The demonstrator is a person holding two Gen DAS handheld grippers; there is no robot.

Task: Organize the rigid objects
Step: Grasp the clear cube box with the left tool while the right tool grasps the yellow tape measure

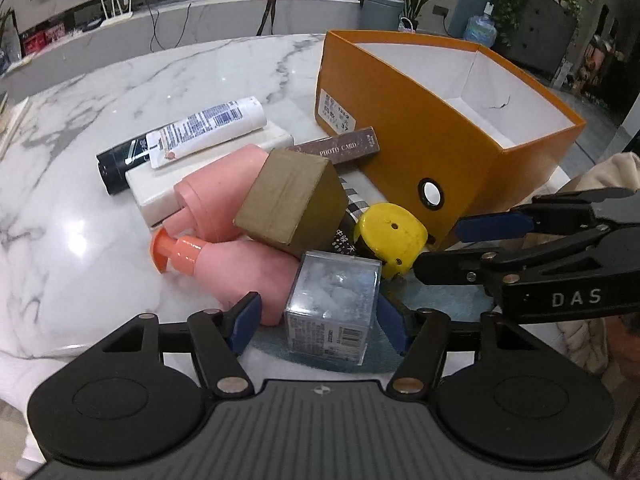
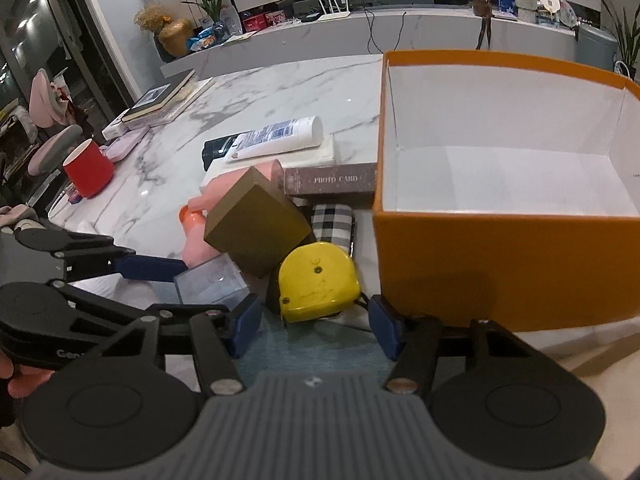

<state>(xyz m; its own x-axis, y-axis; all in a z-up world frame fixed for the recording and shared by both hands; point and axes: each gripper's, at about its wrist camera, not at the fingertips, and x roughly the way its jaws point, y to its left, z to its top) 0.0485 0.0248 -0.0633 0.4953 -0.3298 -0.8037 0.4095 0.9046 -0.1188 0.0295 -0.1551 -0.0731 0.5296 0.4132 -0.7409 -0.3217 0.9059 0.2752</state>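
A pile of objects lies on the marble table beside an open orange box (image 1: 436,152), empty inside (image 2: 516,184). My left gripper (image 1: 320,320) is open with its blue fingers either side of a clear plastic cube (image 1: 334,300), not pressing it. My right gripper (image 2: 314,322) is open around a yellow tape measure (image 2: 316,280), also in the left wrist view (image 1: 390,236). The pile holds a brown cardboard box (image 1: 292,196), two pink pump bottles (image 1: 240,264), a white tube (image 1: 188,136), a white box (image 1: 208,168), a photo card box (image 2: 330,180) and a checkered case (image 2: 332,224).
A red cup (image 2: 89,170) and stacked books (image 2: 160,98) sit at the table's far left. A blue mat (image 2: 312,352) lies under the grippers at the table's near edge. A counter with clutter runs behind the table.
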